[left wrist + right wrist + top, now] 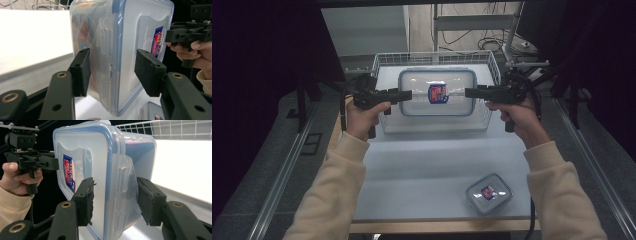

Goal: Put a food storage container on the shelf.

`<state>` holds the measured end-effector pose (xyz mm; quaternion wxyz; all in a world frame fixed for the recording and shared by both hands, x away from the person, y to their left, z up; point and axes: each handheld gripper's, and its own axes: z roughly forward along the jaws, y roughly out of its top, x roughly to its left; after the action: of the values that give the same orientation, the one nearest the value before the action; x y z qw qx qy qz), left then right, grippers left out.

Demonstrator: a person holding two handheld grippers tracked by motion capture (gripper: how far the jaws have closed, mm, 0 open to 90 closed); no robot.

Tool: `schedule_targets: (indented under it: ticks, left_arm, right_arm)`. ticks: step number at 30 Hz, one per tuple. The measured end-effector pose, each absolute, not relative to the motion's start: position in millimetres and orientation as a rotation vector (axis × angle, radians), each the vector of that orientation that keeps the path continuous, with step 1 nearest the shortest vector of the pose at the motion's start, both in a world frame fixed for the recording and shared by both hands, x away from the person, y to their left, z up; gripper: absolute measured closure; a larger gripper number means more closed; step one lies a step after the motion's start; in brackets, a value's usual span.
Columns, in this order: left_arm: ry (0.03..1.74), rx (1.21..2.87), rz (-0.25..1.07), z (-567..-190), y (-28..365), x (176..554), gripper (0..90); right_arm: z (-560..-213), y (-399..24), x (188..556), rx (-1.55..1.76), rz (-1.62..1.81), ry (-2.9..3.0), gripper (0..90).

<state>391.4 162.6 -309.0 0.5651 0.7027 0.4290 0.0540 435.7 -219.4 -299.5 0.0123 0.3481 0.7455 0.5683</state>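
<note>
Here the clear box (437,92) hangs clamped between left tool (406,94) and right tool (470,92).

Wire basket (382,60) at table's (422,170) far end, small lidded box (489,193) near front-right.
</note>
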Motion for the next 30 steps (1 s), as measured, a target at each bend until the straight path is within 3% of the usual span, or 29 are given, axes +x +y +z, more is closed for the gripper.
schedule_targets:
  ticks: [10,30]
  left_arm:
    - [1.01,1.63,0.127,-298.4,167.5,418.4,48.1]
    - [1.071,1.665,0.084,-303.0,173.5,468.5,47.6]
  right_arm:
    - [-281.0,-213.1,464.9,1.082,1.769,2.322,49.4]
    - [-286.7,-205.3,519.7,1.172,1.76,2.352,49.0]
